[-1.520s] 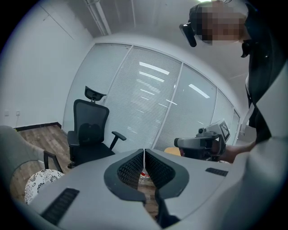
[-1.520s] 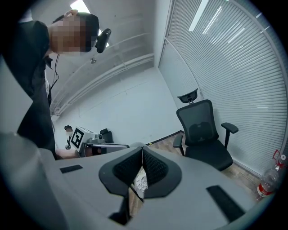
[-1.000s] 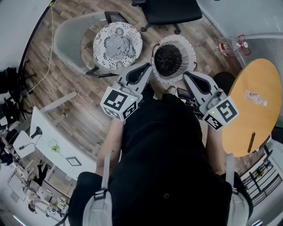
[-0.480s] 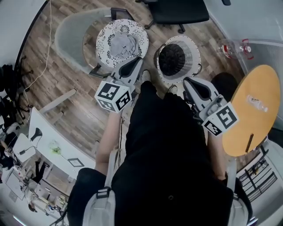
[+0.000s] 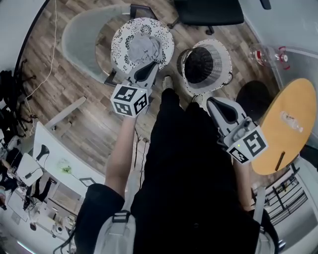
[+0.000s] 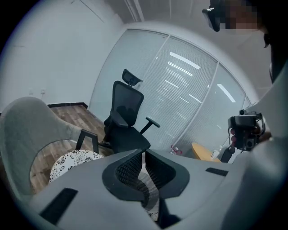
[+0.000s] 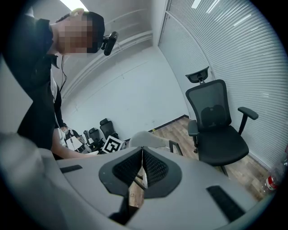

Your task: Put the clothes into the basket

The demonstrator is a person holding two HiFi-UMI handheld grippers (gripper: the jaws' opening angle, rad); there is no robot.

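Observation:
A grey garment (image 5: 142, 45) lies crumpled on the black-and-white patterned seat (image 5: 124, 42) of a grey shell chair. The white basket (image 5: 224, 58) with a dark inside stands on the floor to its right. My left gripper (image 5: 150, 68) is shut and empty, its tip over the near edge of the patterned seat, close to the garment. In the left gripper view the pads (image 6: 135, 168) meet, with the patterned seat (image 6: 72, 161) low at the left. My right gripper (image 5: 214, 103) is shut and empty, hanging near the basket's front rim.
A black office chair (image 5: 211, 11) stands behind the basket. At the right is a round wooden table (image 5: 283, 129), and beyond it a bottle (image 5: 268, 53) on a glass surface. Desks with clutter (image 5: 30, 173) fill the lower left. The floor is wooden.
My left gripper has moved forward and down toward the patterned seat and the garment. The right gripper has shifted a little. Both stay shut.

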